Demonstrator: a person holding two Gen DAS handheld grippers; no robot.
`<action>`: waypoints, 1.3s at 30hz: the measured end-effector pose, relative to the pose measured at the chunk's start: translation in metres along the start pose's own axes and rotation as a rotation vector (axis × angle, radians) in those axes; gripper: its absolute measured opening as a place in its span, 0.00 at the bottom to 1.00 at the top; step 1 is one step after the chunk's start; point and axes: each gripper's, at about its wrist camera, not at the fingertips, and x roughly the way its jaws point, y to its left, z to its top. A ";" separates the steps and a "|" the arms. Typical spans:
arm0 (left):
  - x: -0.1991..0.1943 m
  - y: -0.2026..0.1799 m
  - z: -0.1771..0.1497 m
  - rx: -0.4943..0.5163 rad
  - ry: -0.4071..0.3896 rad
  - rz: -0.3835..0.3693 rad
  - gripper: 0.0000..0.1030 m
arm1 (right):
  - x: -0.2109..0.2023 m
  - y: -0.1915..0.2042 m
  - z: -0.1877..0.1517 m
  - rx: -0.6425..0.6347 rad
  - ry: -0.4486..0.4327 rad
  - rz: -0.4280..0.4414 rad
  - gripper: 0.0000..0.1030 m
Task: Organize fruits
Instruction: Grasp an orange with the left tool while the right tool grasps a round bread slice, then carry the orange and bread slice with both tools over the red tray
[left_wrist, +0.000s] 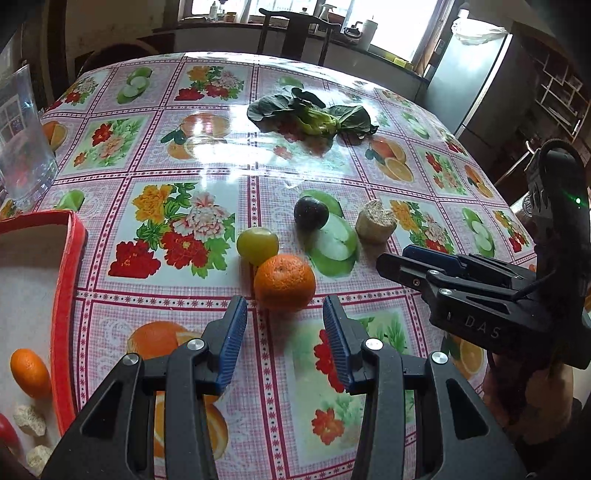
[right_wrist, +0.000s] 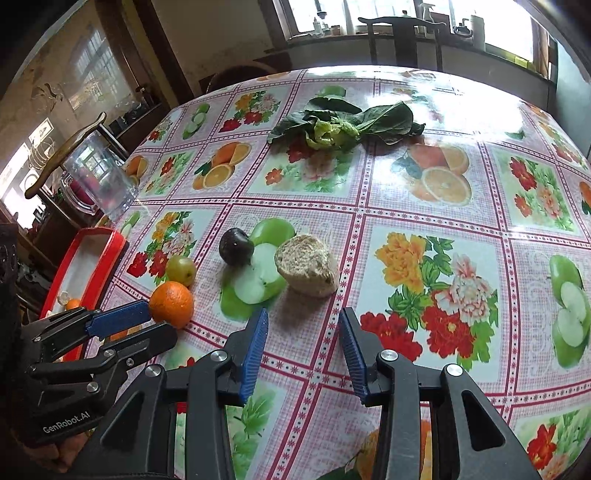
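Just ahead of the wide-open left tool (left_wrist: 284, 314) sits the orange (left_wrist: 284, 282), untouched.

Left gripper (left_wrist: 284, 314) open, fingers either side of the orange (left_wrist: 284, 282) on the table (left_wrist: 192, 162). Green fruit (left_wrist: 257, 245) touches the orange; dark plum (left_wrist: 311, 212) and bread chunk (left_wrist: 376, 220) sit beyond. Red box (left_wrist: 68, 280) at left holds another small orange (left_wrist: 30, 373); right gripper (left_wrist: 391, 263) open at right.

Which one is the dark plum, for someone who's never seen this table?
On the flowered tablecloth, find the loose cluster nearer than the leafy greens. The dark plum lies on a printed green apple, beside the tan bread chunk. It is the only near-black fruit.
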 end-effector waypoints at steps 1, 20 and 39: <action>0.003 0.000 0.002 -0.003 0.001 0.000 0.40 | 0.002 0.000 0.003 -0.005 -0.005 -0.004 0.40; -0.002 0.004 -0.014 0.007 -0.020 0.006 0.33 | -0.015 0.011 -0.019 -0.013 -0.032 0.017 0.36; -0.092 0.036 -0.073 -0.059 -0.123 0.036 0.33 | -0.067 0.103 -0.068 -0.071 -0.062 0.170 0.36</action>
